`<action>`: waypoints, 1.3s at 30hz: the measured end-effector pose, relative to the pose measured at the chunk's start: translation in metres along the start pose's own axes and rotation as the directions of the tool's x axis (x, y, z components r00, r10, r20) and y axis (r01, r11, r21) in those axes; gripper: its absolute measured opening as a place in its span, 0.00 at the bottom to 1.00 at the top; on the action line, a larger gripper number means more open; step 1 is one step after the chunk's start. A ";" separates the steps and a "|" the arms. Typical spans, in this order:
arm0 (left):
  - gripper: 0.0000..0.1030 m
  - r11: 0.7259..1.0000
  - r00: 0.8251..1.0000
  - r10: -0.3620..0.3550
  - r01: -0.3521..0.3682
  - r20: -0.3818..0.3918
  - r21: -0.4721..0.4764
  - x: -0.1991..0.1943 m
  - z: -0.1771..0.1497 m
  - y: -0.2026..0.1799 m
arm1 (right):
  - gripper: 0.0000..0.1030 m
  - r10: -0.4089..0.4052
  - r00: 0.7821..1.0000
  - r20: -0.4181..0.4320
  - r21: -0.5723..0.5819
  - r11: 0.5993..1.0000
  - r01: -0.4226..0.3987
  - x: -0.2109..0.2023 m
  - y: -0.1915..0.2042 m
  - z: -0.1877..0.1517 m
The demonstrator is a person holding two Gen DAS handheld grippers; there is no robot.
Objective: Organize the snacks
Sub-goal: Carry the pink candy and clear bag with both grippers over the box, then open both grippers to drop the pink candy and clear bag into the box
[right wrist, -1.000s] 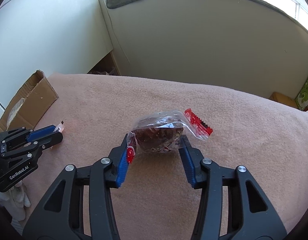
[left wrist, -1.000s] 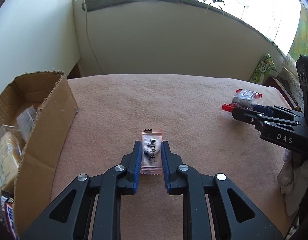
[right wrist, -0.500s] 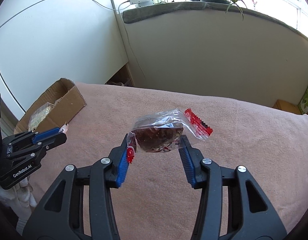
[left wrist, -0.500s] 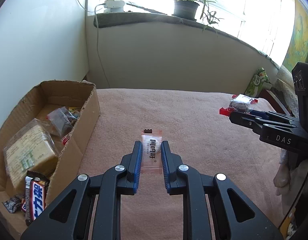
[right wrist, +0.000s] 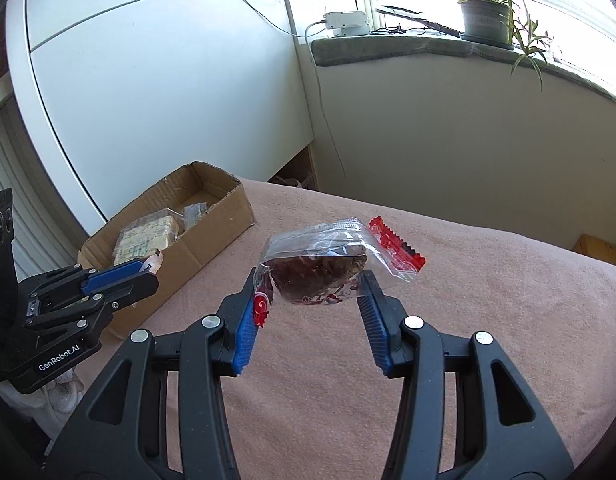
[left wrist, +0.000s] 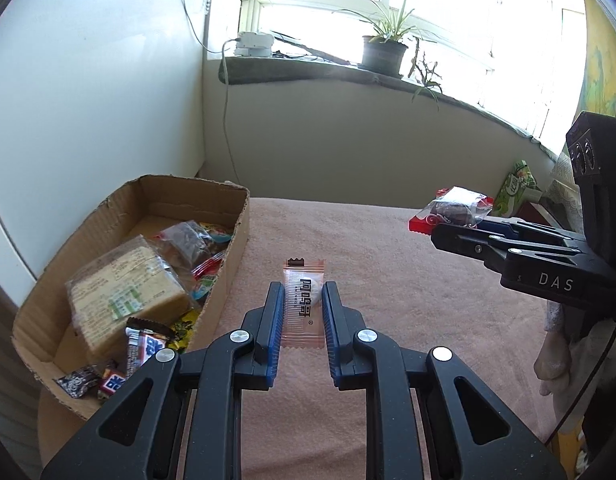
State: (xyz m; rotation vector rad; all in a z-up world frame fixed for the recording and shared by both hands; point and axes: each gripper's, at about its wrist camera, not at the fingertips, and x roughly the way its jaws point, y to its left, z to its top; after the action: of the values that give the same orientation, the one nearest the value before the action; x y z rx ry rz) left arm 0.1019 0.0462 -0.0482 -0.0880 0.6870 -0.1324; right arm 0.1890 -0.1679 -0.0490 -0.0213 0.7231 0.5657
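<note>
My left gripper (left wrist: 303, 293) is shut on a small pink-edged sachet (left wrist: 302, 303) with a white round sweet inside, held above the pink cloth. My right gripper (right wrist: 310, 280) is shut on a clear packet with red ends holding a dark brown cake (right wrist: 318, 270). The same packet (left wrist: 452, 210) and right gripper show at the right of the left wrist view. To the left stands an open cardboard box (left wrist: 235, 232) holding several snacks, among them a large pale wrapped block (left wrist: 125, 286). In the right wrist view the box (right wrist: 203, 236) lies beyond the left gripper (right wrist: 149, 270).
The table wears a pink cloth (left wrist: 388, 264). A white cabinet (right wrist: 147, 100) stands behind the box. A windowsill holds a potted plant (left wrist: 384, 52) and a white power adapter (left wrist: 253, 42) with a hanging cord. A green packet (left wrist: 516, 188) lies at the far right.
Both grippers have risen off the cloth with their snacks and tilted up, so the box's inside and the window have come into view. Neither grip has changed.
</note>
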 end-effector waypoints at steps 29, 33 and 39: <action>0.44 0.966 0.978 0.209 -0.205 0.011 -0.160 -0.034 -0.018 0.101 | 0.74 0.241 0.965 -0.102 -0.194 0.947 -0.257 0.084 0.154 0.036; 0.44 0.963 0.976 0.218 -0.212 0.016 -0.168 -0.041 -0.022 0.101 | 0.76 0.239 0.967 -0.083 -0.181 0.951 -0.250 0.080 0.150 0.040; 0.57 0.957 0.971 0.237 -0.229 0.027 -0.179 -0.054 -0.027 0.097 | 0.76 0.226 0.971 -0.072 -0.175 0.956 -0.236 0.067 0.141 0.034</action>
State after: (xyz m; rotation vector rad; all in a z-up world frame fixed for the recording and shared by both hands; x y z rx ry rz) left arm 0.0521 0.1488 -0.0474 -0.1773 0.6553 0.1568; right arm 0.1808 -0.0084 -0.0414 -0.1234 0.7269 0.8577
